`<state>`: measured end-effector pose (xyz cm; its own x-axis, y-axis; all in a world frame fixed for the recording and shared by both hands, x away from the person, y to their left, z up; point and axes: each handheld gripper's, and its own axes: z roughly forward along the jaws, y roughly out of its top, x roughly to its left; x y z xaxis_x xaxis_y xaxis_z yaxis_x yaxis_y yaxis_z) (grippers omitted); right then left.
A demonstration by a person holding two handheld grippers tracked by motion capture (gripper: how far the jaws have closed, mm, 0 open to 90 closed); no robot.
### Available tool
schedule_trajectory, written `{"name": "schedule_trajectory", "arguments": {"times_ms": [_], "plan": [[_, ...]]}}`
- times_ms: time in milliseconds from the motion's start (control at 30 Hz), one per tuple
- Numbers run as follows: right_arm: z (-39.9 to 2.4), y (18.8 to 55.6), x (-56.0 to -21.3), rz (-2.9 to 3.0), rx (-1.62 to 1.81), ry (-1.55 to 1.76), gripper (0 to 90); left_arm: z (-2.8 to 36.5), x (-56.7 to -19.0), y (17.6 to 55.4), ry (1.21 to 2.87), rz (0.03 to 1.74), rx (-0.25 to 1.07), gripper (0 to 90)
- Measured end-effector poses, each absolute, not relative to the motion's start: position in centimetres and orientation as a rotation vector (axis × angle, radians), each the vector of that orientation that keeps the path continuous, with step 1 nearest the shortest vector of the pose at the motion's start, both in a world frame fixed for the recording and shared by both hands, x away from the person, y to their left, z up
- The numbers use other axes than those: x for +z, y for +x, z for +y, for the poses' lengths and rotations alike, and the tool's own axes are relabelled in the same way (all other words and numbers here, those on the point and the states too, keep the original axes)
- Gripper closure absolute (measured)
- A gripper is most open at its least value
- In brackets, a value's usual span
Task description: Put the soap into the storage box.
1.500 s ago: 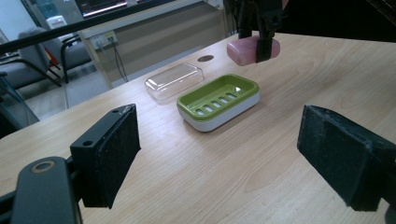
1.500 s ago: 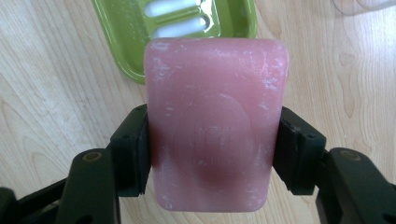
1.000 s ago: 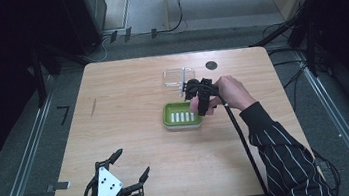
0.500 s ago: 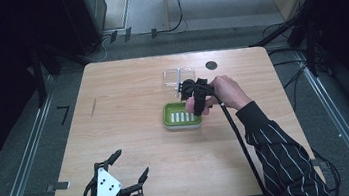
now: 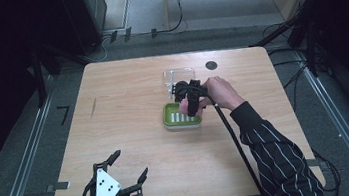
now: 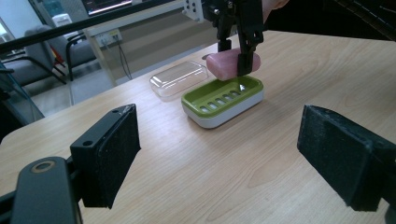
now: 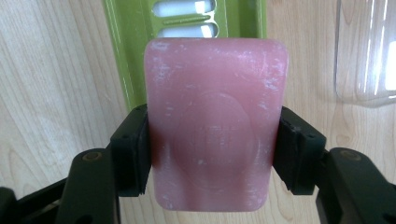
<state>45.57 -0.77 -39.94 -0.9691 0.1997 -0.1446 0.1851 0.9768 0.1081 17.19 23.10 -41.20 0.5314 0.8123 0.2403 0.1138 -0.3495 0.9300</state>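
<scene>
one pink soap bar (image 7: 215, 126), one green soap dish (image 6: 223, 100) with a white base, one clear plastic lid (image 6: 179, 78), two claws total, the right claw (image 5: 186, 101) and the left claw (image 5: 130, 170), one wooden worktop (image 5: 128, 103)

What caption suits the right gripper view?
Right gripper fingers clamp a pink soap bar above the green soap dish, clear lid alongside.

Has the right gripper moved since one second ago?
No clear move: the right gripper stays over the green soap dish with the pink soap.
</scene>
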Motion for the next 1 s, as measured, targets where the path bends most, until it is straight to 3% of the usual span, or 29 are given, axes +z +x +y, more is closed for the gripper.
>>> {"name": "schedule_trajectory", "arguments": {"times_ms": [1000], "plan": [[0.9,46.4,-42.1,2.99,0.191,0.197,39.0,23.2,-41.2,17.1,1.796,0.776,0.901,13.6]]}}
